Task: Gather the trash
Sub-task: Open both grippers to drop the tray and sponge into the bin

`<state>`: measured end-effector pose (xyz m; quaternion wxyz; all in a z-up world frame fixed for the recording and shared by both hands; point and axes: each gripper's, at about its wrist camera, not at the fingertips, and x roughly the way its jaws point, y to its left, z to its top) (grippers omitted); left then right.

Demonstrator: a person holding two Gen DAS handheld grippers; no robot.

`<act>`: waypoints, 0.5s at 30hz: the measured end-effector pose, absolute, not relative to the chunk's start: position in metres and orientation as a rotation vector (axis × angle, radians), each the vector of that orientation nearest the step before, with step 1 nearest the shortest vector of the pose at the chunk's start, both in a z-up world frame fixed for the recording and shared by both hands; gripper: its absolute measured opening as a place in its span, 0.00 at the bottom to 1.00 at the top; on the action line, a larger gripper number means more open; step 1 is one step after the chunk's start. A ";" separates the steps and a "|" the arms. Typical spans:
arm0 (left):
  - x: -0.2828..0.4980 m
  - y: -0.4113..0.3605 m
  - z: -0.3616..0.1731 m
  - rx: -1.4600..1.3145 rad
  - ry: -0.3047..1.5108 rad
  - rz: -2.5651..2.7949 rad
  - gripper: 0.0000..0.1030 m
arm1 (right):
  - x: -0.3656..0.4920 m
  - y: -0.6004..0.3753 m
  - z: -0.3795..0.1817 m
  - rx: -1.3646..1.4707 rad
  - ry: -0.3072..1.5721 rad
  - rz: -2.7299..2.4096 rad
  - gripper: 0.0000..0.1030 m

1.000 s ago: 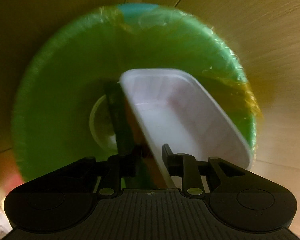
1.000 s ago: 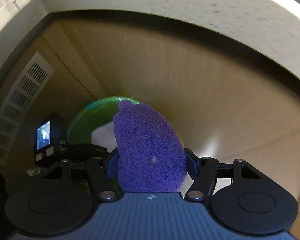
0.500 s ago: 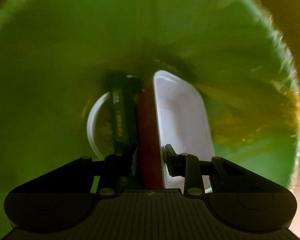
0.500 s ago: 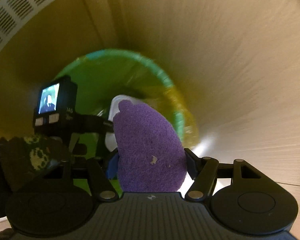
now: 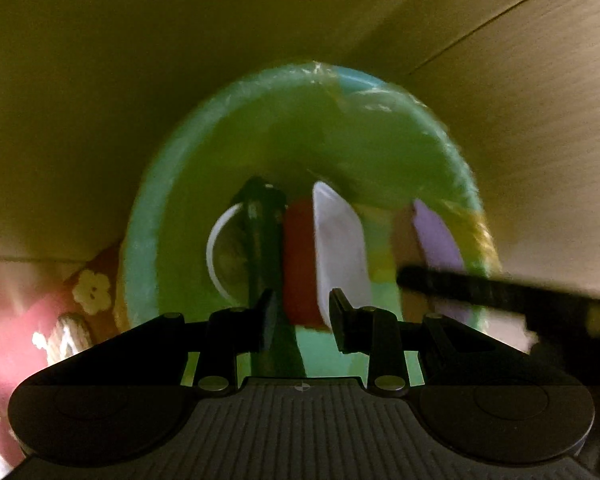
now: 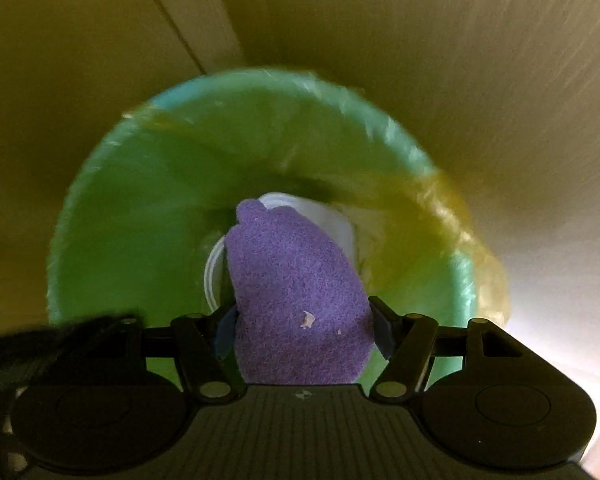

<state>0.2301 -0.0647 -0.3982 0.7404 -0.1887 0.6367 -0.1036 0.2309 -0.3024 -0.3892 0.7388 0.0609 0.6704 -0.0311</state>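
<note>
Above green-lined bin (image 6: pixel 148 216): right gripper (image 6: pixel 302 330) pinching purple sponge (image 6: pixel 296 280), left gripper (image 5: pixel 300 316) spread, empty. Drop step; next, spread right gripper over opening.

I cannot read any text, label, brand or number in either wrist view. In the left wrist view the dark package (image 5: pixel 262 240) inside the green bin (image 5: pixel 172 248) has some pale marks on it, but they are too blurred for me to read. The red cloth (image 5: pixel 40 320) beside the bin shows only flower patterns, no letters. In the right wrist view the purple sponge (image 6: pixel 296 300) carries no print, only a small pale crumb.
</note>
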 end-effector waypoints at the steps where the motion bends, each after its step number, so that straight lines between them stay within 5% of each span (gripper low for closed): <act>1: 0.226 -0.064 -0.397 -0.419 1.398 -0.230 0.31 | 0.232 -0.305 -0.390 0.162 1.473 -0.079 0.65; 6: 0.213 -0.060 -0.395 -0.413 1.399 -0.279 0.31 | 0.242 -0.326 -0.399 0.326 1.454 -0.145 0.69; 11: 0.205 -0.051 -0.391 -0.376 1.392 -0.314 0.31 | 0.244 -0.326 -0.466 0.518 1.554 -0.175 0.69; 15: 0.199 -0.039 -0.378 -0.353 1.393 -0.346 0.31 | 0.232 -0.307 -0.467 0.413 1.521 -0.224 0.69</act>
